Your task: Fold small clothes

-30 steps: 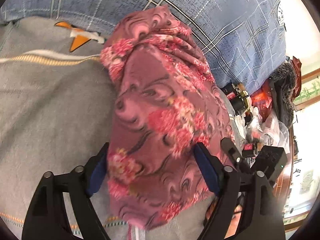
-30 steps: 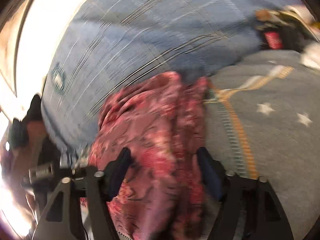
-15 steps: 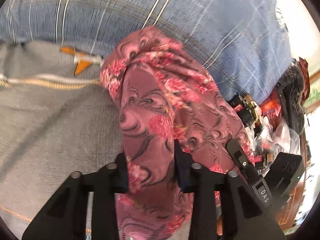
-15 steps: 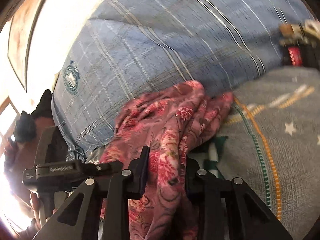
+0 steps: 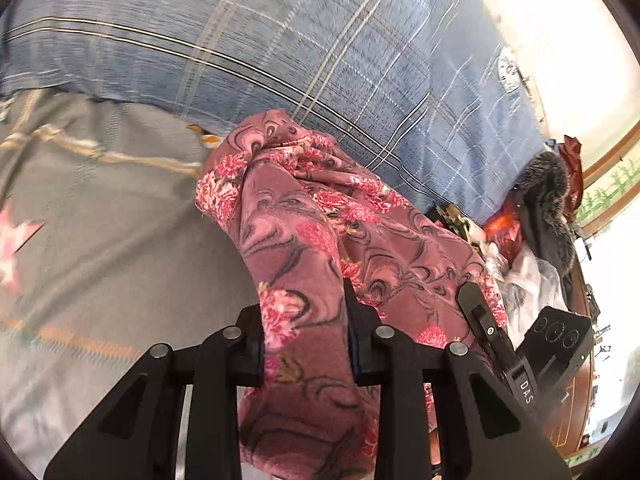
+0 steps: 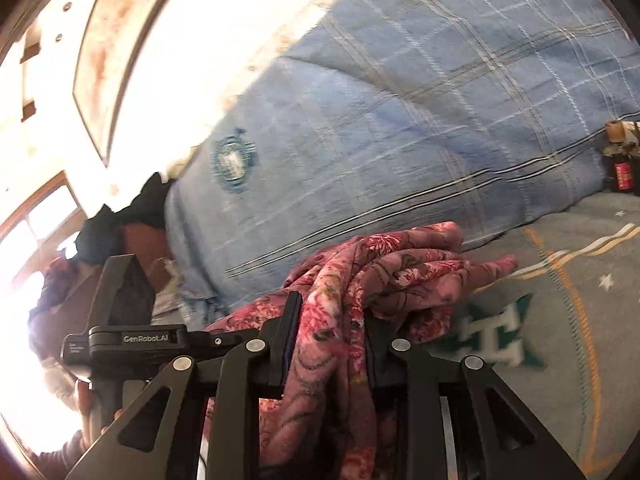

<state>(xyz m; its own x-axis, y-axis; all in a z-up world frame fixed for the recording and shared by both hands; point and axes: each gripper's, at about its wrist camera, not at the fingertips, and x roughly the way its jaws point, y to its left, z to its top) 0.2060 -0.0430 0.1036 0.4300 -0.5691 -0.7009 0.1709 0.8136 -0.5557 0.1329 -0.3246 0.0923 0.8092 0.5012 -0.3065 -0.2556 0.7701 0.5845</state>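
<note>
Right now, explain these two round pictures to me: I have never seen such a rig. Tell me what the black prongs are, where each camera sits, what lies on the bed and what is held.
There is no robot here. A person holds a two-finger gripper in each hand, and a wide-angle camera on each one looks forward along its fingers, so the pictures come out round. One picture is from the left gripper, the other from the right gripper. The black prongs are those fingers.

Both grippers are shut on the same pink flowered garment, each pinching a bunched part of it. In the left view the other gripper's black body shows at the right.

Underneath lies a grey bedspread with stripes and stars. Behind the garment sits a blue checked pillow. Clutter is piled at the far side, too blurred to name.
</note>
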